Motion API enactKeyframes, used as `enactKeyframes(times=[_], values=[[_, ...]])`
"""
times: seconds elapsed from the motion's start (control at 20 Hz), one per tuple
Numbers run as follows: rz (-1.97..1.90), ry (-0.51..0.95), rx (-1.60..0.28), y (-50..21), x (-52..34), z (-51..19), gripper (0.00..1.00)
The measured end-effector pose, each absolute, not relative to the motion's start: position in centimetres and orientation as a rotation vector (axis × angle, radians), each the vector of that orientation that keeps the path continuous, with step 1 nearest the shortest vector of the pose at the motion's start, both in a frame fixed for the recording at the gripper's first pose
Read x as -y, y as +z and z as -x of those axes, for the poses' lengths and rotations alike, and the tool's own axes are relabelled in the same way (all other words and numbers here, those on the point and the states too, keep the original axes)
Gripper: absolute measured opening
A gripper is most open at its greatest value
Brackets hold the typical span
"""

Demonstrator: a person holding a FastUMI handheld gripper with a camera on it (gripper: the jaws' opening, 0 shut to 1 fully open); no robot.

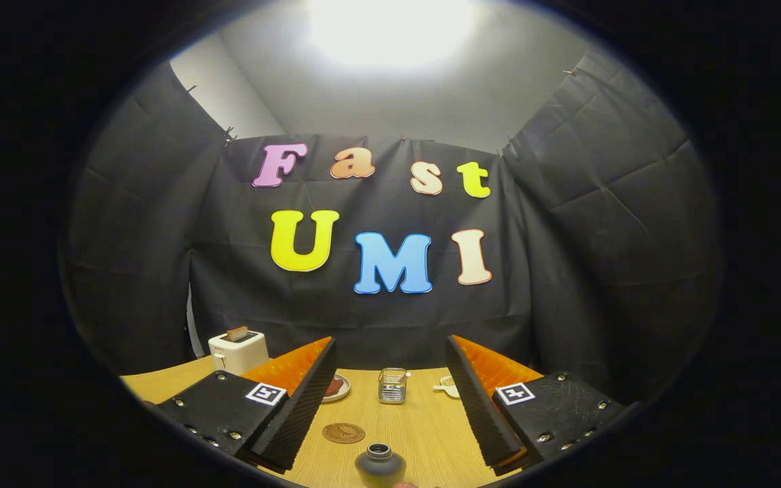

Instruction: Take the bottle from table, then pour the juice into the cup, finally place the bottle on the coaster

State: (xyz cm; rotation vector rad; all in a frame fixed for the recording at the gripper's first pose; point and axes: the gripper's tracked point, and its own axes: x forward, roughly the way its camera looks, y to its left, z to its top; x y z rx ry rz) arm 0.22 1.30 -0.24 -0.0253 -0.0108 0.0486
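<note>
Two fingers (pixel 390 400) spread wide apart, nothing between the pads, no grasp yet. Wooden table (pixel 424 434) carries everything.

Largest first: toaster (pixel 238 352) at the far left corner by the wall, something brown sticking out of its slot. Bottle (pixel 379 465) next: dark, upright, long axis vertical, mouth open and facing up, no cap seen. It stands at the near edge, centred in the gap between the fingers and low down near their bases, so it already sits inside the span. Contents can't be told from here, the body is opaque.

Cup (pixel 392 385): clear glass with a ribbed or gridded look, upright, well beyond the bottle toward the far edge, roughly straight ahead between the fingertips. Looks empty, not sure.

Plate (pixel 336 388) just behind the left finger, something dark red on it, partly hidden. Coaster (pixel 344 433): round, brown, flat, bare, lying beside the left finger, ahead and left of the bottle, touching neither. Small white item (pixel 447 386) by the right finger, too small to name.

Judgement: task at the start, bottle not taken. Next move needs the fingers lowered and closed on the bottle's body, with the open mouth kept upright until it is over the cup.
</note>
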Motion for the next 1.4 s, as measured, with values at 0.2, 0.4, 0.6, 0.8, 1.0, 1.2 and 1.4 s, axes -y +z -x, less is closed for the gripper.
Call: enactKeyframes(times=[0.2, 0.4, 0.6, 0.8, 1.0, 1.2, 1.4], values=[[-0.002, 0.063, 0.011, -1.1, -1.5, -0.4, 0.97], [0.001, 0.082, 0.004, -2.9, -1.4, -0.7, 0.97], [-0.017, 0.094, -0.019, -5.3, -1.4, -0.6, 0.97], [-0.004, 0.113, -0.046, -7.4, -1.6, -0.4, 0.97], [-0.004, 0.144, -0.076, -9.2, -2.2, -0.3, 0.97], [0.0, 0.157, -0.131, -11.7, -2.2, -0.4, 0.97], [0.011, 0.173, -0.203, -15.0, -2.4, 0.1, 0.97]])
